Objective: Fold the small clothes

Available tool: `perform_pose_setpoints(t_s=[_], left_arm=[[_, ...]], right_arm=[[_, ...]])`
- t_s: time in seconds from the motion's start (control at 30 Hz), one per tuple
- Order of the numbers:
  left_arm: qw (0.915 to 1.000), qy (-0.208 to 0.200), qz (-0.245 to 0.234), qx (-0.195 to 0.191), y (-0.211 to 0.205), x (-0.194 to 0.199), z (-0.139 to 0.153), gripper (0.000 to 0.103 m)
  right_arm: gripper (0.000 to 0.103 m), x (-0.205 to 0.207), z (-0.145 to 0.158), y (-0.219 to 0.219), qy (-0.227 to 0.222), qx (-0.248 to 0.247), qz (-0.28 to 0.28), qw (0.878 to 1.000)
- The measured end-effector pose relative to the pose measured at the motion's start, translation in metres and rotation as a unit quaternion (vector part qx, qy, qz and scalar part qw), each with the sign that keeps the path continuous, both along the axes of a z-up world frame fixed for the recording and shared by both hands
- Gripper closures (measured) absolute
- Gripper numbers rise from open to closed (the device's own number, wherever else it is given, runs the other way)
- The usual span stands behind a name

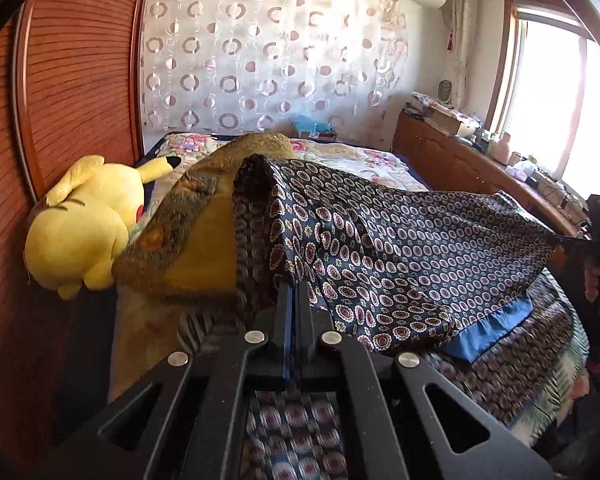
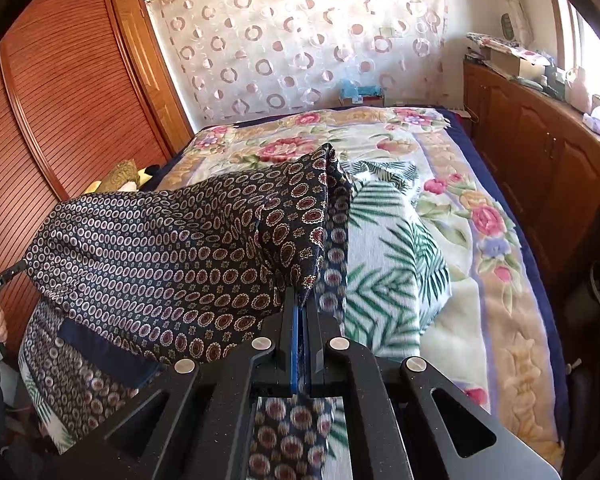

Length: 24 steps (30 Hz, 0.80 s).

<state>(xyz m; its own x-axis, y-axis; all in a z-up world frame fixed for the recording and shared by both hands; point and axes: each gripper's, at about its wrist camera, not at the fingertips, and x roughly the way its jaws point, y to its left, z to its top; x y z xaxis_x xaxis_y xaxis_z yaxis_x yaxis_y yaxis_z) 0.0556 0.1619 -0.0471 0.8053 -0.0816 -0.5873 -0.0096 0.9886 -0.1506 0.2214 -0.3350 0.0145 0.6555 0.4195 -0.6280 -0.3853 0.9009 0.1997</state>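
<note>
A dark navy garment (image 1: 400, 248) printed with small maroon and cream rings hangs stretched above the bed between both grippers. My left gripper (image 1: 294, 286) is shut on one corner of it, and the cloth rises in a peak just beyond the fingertips. My right gripper (image 2: 302, 294) is shut on the opposite corner of the same patterned garment (image 2: 160, 248). A plain blue inner hem (image 1: 488, 330) shows under the lifted edge. In the left wrist view the right gripper (image 1: 568, 242) is at the far right, pinching the cloth, with a hand on its grip.
A yellow plush toy (image 1: 84, 224) and a mustard-gold pillow (image 1: 196, 232) lie on the left of the floral bedspread (image 2: 480, 216). A palm-leaf cloth (image 2: 388, 256) lies under the garment. A wooden wardrobe (image 2: 72, 92) stands left, low wooden cabinets (image 2: 540, 152) with clutter right.
</note>
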Motion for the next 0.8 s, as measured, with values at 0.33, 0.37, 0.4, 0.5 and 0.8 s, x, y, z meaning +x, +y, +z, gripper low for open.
perform_pose_setpoints(t_s=[0.33,0.37,0.4,0.5,0.8], left_arm=[[0.9996,0.022,0.018,-0.001,0.004,-0.055,-0.015,0.102],[0.9994,0.028,0.021,-0.002,0.006,-0.059,-0.019,0.102],[0.9992,0.032,0.022,-0.003,0.008,-0.06,-0.021,0.102],[0.9988,0.044,0.022,-0.001,0.008,-0.062,-0.026,0.102],[0.9977,0.057,0.028,0.025,0.003,-0.063,-0.036,0.102]], right_arm=[[0.102,-0.052,-0.007,-0.024,0.006,0.012,0.006,1.0],[0.102,-0.058,-0.008,-0.024,0.005,0.011,0.008,1.0],[0.102,-0.064,-0.009,-0.024,0.004,0.007,0.009,1.0],[0.102,-0.078,-0.012,-0.022,0.002,-0.005,0.011,1.0],[0.102,-0.084,-0.032,-0.016,0.01,-0.042,0.006,0.999]])
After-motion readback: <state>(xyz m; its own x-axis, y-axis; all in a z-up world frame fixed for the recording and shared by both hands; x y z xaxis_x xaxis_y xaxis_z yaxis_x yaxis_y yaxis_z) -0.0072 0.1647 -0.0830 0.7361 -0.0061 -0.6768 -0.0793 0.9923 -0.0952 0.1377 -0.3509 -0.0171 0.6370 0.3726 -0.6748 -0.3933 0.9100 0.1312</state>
